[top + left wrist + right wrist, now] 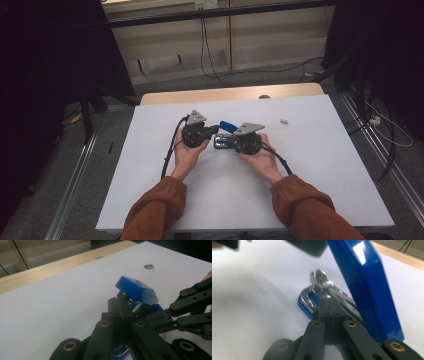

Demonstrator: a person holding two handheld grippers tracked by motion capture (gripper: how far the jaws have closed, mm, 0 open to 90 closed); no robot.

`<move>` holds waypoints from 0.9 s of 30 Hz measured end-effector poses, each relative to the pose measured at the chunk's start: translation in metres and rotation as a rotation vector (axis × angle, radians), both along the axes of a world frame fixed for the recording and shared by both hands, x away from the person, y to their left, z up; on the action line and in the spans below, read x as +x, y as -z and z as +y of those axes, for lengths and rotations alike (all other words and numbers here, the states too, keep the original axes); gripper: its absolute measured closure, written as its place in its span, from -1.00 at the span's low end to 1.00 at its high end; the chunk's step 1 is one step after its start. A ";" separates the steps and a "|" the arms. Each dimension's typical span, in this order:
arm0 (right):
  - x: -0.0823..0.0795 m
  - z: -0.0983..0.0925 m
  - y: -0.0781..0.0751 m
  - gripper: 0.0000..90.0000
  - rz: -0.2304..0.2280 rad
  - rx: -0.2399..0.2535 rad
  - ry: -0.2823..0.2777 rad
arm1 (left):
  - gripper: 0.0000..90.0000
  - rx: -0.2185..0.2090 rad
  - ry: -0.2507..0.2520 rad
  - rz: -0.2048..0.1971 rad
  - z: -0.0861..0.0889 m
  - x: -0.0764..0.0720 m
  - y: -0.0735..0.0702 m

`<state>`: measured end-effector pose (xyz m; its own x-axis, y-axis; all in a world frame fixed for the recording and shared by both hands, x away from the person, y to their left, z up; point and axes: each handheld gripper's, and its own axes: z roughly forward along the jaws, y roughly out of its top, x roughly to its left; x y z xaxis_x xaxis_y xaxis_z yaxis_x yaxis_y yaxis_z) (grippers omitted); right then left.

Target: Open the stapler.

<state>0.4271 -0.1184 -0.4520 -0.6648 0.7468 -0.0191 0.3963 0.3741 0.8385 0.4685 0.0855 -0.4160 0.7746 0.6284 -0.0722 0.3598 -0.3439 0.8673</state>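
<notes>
A blue stapler [227, 125] lies open at the middle of the white table top [310, 170], its lid [136, 288] tilted up over the blue base [305, 302]. The left gripper [216, 130] comes in from the left. Its jaws are shut together, with their tips [122, 306] just under the raised lid. From the right, the right gripper [226, 142] reaches in low, also with shut jaws. Its tips [329, 302] sit against the stapler's metal staple rail [324, 281], and the blue lid [367, 287] stands beside them. I cannot tell whether either one pinches a part.
A small grey block [284, 121] lies on the table behind and to the right of the stapler, also in the left gripper view as the grey block [149, 266]. A wooden strip [230, 94] runs along the table's far edge. Cables trail from both grippers and across the floor beyond.
</notes>
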 end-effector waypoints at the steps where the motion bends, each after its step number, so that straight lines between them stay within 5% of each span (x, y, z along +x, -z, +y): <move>1: 0.000 0.000 0.000 1.00 0.000 0.000 0.000 | 1.00 0.000 0.000 0.000 0.000 0.000 0.000; 14: -0.001 0.012 -0.005 1.00 -0.085 0.040 0.036 | 1.00 0.002 0.001 0.001 0.000 0.000 0.000; 27: 0.002 0.015 -0.003 1.00 -0.096 0.069 0.063 | 1.00 -0.006 0.000 0.006 0.000 0.001 0.000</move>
